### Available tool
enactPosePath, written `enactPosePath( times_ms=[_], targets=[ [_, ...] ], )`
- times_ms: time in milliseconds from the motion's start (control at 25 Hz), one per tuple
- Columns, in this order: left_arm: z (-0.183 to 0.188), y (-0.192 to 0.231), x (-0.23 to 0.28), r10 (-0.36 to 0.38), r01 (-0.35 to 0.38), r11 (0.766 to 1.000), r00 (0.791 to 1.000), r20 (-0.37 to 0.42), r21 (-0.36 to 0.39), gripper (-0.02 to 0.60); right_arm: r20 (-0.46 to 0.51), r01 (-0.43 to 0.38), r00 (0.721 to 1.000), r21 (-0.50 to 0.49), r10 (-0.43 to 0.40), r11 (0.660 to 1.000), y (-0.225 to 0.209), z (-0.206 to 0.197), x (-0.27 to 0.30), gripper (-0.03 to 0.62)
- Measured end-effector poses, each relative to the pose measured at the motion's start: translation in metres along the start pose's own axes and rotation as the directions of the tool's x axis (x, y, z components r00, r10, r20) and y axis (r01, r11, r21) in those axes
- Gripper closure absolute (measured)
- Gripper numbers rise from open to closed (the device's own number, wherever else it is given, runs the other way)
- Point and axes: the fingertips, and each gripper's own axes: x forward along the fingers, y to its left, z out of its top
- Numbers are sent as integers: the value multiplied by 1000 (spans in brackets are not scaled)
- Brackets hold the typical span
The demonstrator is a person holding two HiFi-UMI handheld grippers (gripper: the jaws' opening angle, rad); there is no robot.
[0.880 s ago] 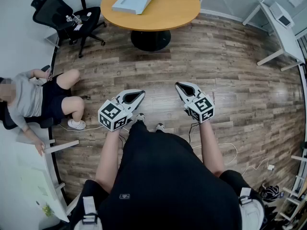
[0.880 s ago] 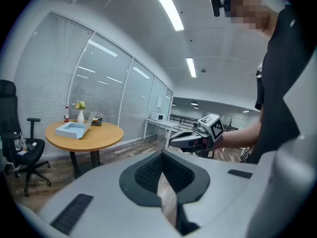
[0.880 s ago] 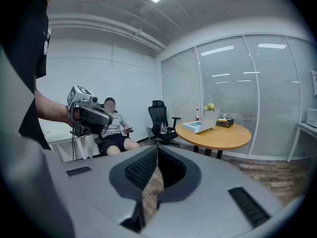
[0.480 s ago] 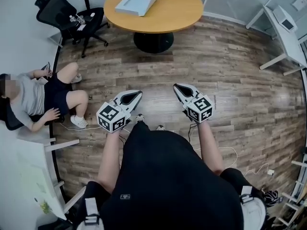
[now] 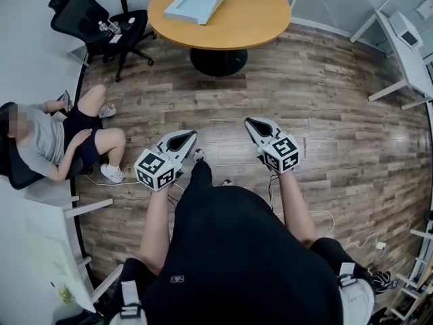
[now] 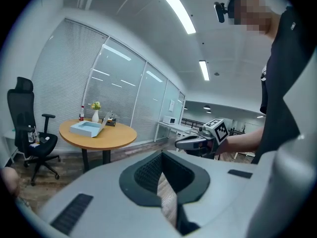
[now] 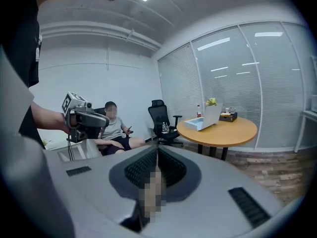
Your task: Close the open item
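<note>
An open pale-blue box (image 5: 195, 4) with its lid raised lies on the round wooden table (image 5: 254, 20) far ahead; it also shows in the left gripper view (image 6: 89, 128) and the right gripper view (image 7: 202, 121). My left gripper (image 5: 190, 135) and right gripper (image 5: 252, 122) hang side by side over the wood floor, well short of the table. Both are shut with nothing between the jaws. In its own view the left gripper (image 6: 161, 156) has its pads together, and the right gripper (image 7: 157, 150) looks the same.
A black office chair (image 5: 91, 19) stands left of the table. A person (image 5: 51, 141) sits at the left wall. White desks stand at the right (image 5: 406, 42) and lower left (image 5: 51, 249). Cables (image 5: 325, 215) lie on the floor. A vase (image 6: 95, 115) stands on the table.
The wearer's foot has stepped forward between the grippers. The seated person has drawn an arm into the lap. Both grippers stay shut in about the same place.
</note>
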Motion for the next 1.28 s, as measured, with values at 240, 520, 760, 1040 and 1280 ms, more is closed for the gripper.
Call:
enactPosePath(
  times_ms=[240, 520, 760, 1040, 1280],
  targets=[
    [15, 45, 9, -1, 1, 1000, 1000, 11, -13, 577, 28, -19, 999, 37, 18, 999, -14, 16, 27, 586],
    [28, 109, 22, -20, 21, 999, 1000, 23, -33, 577, -10, 27, 1000, 4, -27, 1000, -47, 35, 72, 586],
    [39, 167, 32, -63, 64, 997, 998, 16, -38, 577, -47, 69, 996, -12, -70, 998, -65, 44, 120, 585],
    [57, 224, 43, -117, 117, 993, 993, -10, -15, 577, -57, 172, 984, 23, -171, 985, -93, 45, 148, 586],
    [58, 250, 54, -119, 119, 993, 992, -36, -12, 577, -59, 198, 979, 20, -197, 980, -118, 51, 168, 586]
  ],
)
